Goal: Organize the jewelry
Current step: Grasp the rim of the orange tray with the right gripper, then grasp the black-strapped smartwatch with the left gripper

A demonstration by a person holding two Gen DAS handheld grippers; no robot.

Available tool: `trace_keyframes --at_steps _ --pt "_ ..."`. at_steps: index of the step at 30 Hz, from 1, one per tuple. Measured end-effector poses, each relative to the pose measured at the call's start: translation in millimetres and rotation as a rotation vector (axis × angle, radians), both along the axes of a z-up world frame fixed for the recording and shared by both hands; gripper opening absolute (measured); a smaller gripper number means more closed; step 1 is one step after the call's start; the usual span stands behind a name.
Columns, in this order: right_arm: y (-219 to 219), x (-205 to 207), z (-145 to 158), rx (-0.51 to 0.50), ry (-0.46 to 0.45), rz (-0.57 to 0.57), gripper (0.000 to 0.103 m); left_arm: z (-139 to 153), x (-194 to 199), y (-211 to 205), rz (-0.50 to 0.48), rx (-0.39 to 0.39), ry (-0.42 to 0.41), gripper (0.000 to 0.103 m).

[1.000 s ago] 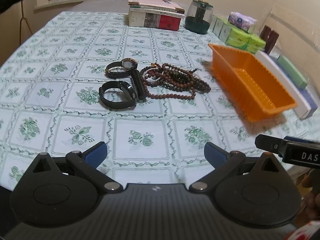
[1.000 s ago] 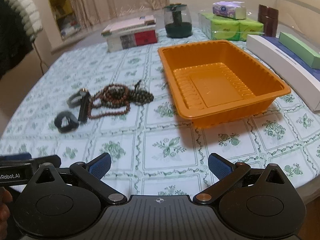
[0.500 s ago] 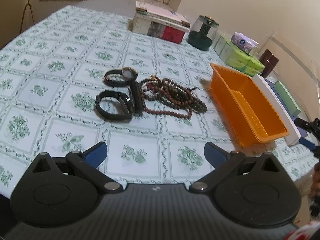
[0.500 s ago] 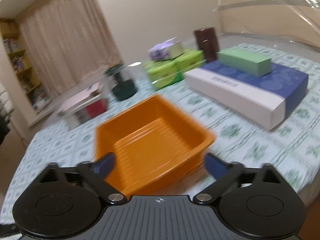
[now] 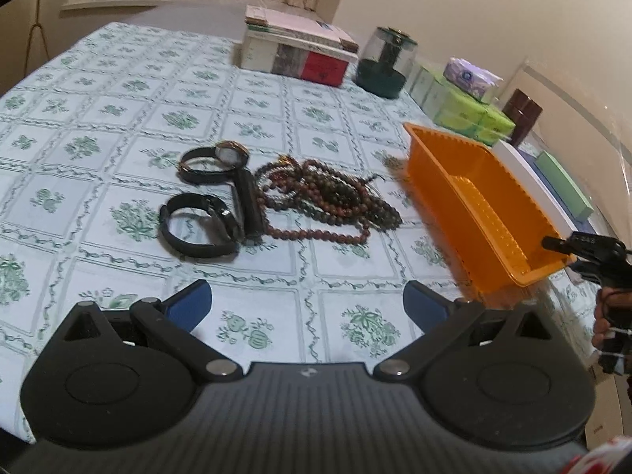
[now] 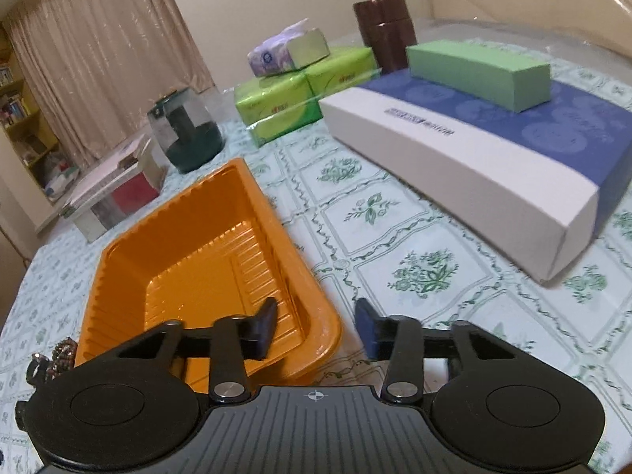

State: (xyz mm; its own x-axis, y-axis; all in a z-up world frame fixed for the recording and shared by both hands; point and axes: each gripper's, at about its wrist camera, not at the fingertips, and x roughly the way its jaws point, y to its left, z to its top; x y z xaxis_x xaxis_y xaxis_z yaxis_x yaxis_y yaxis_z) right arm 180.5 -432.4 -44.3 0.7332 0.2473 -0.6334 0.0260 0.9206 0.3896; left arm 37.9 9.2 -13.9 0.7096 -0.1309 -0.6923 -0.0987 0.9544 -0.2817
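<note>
Desk (image 5: pixel 118 91) under a green floral cloth carries everything. I read the scene from both wrist views.

1. Orange tray (image 6: pixel 130 276): empty, sitting at 11 o'clock from my right gripper (image 6: pixel 314 328). Its near corner rim lies between the jaws, one finger inside the tray and one outside. The jaws have just been closing and stand partly closed; I see no pad pressing the rim. The tray's long axis runs away from me toward 11 o'clock.
2. Bead strands (image 5: pixel 328 201): a tangled heap at 12 o'clock from my left gripper (image 5: pixel 308 302), well apart from it, just left of the tray.
3. Watches (image 5: pixel 205 197): two black-strapped pieces touching the beads at their 9 o'clock side.

My left jaws are spread wide and empty. I judge the left hand nearer the jewelry and the right hand placed to steady or drag the tray.

Writing: the white-and-blue box (image 6: pixel 474 150) bears a printed label, too blurred to read. The tissue packs (image 6: pixel 284 102) show red marks, also illegible.
</note>
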Motion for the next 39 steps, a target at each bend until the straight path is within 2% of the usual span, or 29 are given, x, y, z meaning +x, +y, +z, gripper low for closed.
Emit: trace_keyframes --at_steps 4,13,15,16,20,25,32,39 --pt "0.4 3.2 -3.3 0.02 -0.003 0.011 0.028 -6.1 4.7 -6.5 -0.011 -0.008 0.021 0.102" --pt "-2.0 16.2 -7.0 0.067 0.001 0.032 0.026 -11.3 6.4 -10.5 -0.025 -0.021 0.037 0.102" --pt "0.4 17.2 -5.8 0.065 -0.001 0.044 0.021 -11.2 6.1 -10.2 -0.024 -0.019 0.037 0.102" --pt "1.9 17.2 -4.7 0.069 -0.002 0.05 0.013 -11.4 6.0 -10.1 -0.024 -0.016 0.04 0.102" --pt "11.2 12.3 3.7 0.045 -0.017 0.048 0.011 -10.9 5.7 -9.4 -0.026 -0.02 0.044 0.102" --pt "26.3 0.0 21.8 -0.036 -0.039 0.062 0.009 -9.2 4.1 -10.3 -0.036 -0.006 0.033 0.102" --pt "55.6 -20.5 45.9 -0.217 -0.088 0.082 0.008 -6.6 3.8 0.6 -0.016 0.011 0.024 0.101" --pt "92.0 -37.3 67.4 -0.435 -0.131 0.143 0.007 -4.3 3.1 25.1 0.015 0.045 0.014 0.095"
